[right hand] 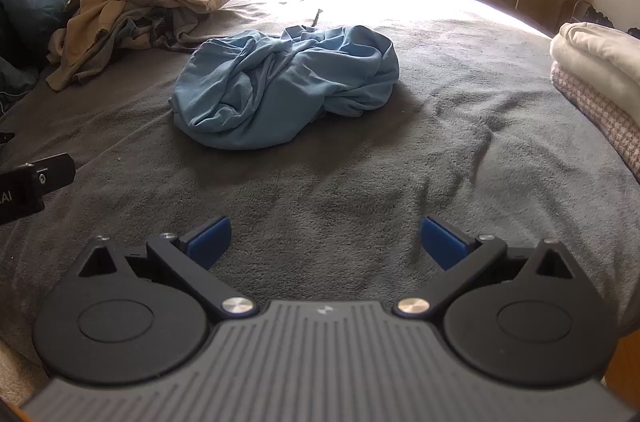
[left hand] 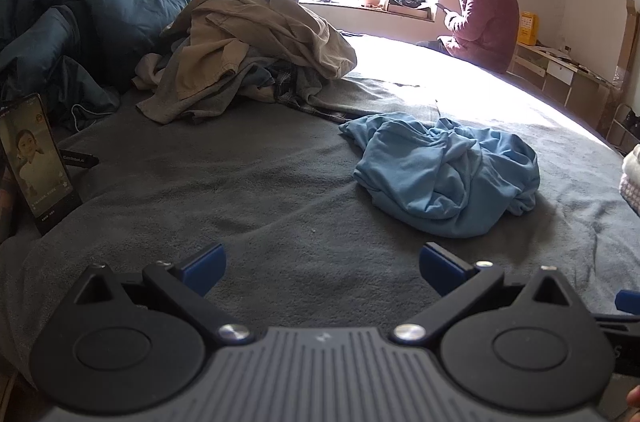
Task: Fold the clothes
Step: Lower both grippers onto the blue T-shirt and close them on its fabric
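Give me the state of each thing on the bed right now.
Left tongs: open, empty.
Right tongs: open, empty.
Blue garment: crumpled, unfolded, untouched.
Clothes pile: heaped, unfolded.
Folded stack: folded, at the bed's right edge.
Phone: propped upright, screen on.
Duvet: bunched by the headboard.

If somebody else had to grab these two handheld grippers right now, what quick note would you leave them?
Left gripper: open, empty, hovering low over the grey blanket.
Right gripper: open, empty, also over the blanket, pointing at the blue shirt.
Blue shirt: crumpled in a heap mid-bed, apart from both grippers, nothing gripped.
Clothes pile: unsorted, beige and grey pieces, further back towards the headboard.
Folded stack: cream and checked items at the right edge of the bed, apparently finished.
Left to do: spread and fold the blue shirt, then work through the pile.
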The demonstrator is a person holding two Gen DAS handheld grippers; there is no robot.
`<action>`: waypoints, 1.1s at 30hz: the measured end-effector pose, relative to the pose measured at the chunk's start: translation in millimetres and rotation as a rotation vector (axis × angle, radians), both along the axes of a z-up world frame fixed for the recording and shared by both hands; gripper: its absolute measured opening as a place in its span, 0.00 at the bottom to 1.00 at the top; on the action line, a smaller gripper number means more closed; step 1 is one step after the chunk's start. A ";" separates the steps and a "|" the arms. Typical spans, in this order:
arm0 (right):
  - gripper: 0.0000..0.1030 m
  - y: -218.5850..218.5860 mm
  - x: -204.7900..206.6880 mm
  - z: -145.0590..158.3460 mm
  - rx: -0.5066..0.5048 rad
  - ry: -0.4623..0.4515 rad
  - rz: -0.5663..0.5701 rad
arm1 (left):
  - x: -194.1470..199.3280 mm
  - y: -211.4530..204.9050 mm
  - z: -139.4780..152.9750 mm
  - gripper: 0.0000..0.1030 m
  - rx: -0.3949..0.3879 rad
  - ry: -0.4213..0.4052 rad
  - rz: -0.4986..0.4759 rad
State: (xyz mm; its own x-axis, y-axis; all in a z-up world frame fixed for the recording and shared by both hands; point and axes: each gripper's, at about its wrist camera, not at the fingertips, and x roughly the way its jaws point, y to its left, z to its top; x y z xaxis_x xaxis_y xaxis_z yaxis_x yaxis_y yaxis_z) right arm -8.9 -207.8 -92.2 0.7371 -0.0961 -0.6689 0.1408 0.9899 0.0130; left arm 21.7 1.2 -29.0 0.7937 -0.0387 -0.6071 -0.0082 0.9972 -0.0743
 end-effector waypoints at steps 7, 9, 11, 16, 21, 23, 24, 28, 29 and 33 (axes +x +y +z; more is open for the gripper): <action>0.99 -33.7 20.1 -10.2 0.036 -0.126 0.083 | 46.2 -7.4 -9.6 1.00 0.007 -0.016 -0.042; 0.99 -43.3 30.2 -9.5 0.042 -0.195 0.109 | 65.3 -14.2 -11.0 1.00 0.007 -0.038 -0.084; 0.99 -53.6 46.8 -5.4 0.078 -0.268 0.147 | 90.2 -23.4 -13.7 1.00 0.010 -0.061 -0.127; 0.99 -70.2 115.0 3.5 0.155 -0.337 0.221 | 155.2 -49.9 -27.3 0.99 0.032 -0.094 -0.219; 0.98 -82.7 193.0 -5.0 0.114 -0.300 0.221 | 185.4 -86.7 -42.8 0.84 0.091 -0.102 -0.370; 0.97 -88.1 220.7 -13.2 0.105 -0.262 0.220 | 188.0 -102.4 -47.2 0.72 0.120 -0.123 -0.412; 0.91 -89.2 228.2 -17.7 0.099 -0.240 0.213 | 189.7 -110.9 -49.6 0.68 0.139 -0.132 -0.429; 0.41 -100.4 241.0 -36.7 0.128 -0.157 0.187 | 198.0 -130.6 -57.6 0.37 0.198 -0.149 -0.455; 0.28 -105.3 236.3 -37.2 0.158 -0.166 0.179 | 200.2 -132.4 -59.0 0.23 0.206 -0.151 -0.455; 0.04 -123.9 200.0 -25.1 0.215 -0.241 0.155 | 204.7 -124.2 -56.9 0.11 0.168 -0.140 -0.413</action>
